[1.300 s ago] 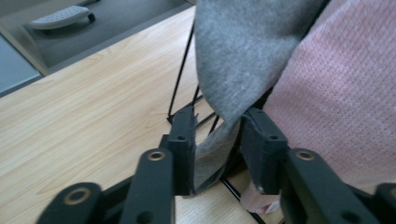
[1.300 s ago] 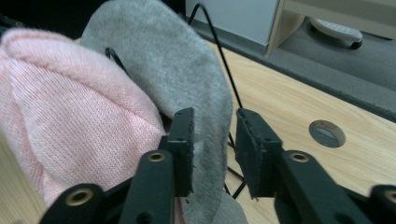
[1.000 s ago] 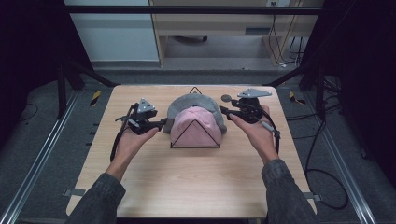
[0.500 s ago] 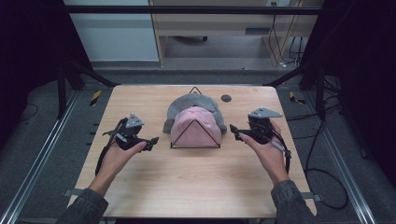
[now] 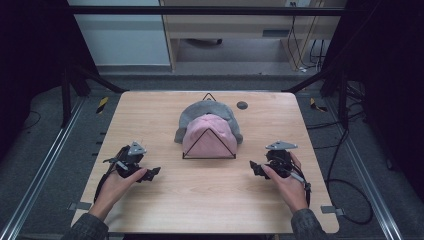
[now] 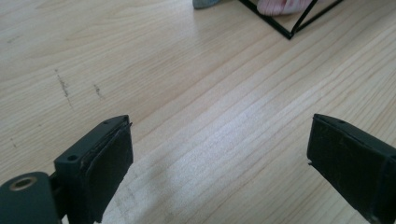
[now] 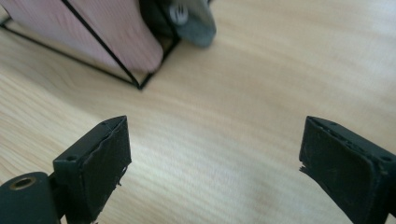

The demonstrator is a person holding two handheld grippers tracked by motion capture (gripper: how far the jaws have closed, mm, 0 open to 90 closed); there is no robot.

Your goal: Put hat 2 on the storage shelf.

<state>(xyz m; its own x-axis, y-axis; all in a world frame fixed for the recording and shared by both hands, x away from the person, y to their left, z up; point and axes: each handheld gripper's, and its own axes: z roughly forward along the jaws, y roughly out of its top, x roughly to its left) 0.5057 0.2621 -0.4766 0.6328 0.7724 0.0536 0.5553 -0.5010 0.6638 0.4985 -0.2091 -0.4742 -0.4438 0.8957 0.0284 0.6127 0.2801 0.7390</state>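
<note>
Caps: two, one pink cap (image 5: 209, 135) and one grey cap (image 5: 202, 111), the pink one lying over the grey one at the middle of the desk (image 5: 210, 200).
Wire frames: one black wire frame (image 5: 208, 145), set over the pink cap.
Small dark round things: one dark disc (image 5: 242, 105), near the far edge of the desk.
Hand-held grippers: two, a left hand-held gripper (image 5: 150, 172) and a right hand-held gripper (image 5: 256, 167).

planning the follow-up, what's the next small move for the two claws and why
Probably rest both hands: the pink cap sits on the wire stand over the grey cap, and the left claw and right claw are open, apart from it.
</note>
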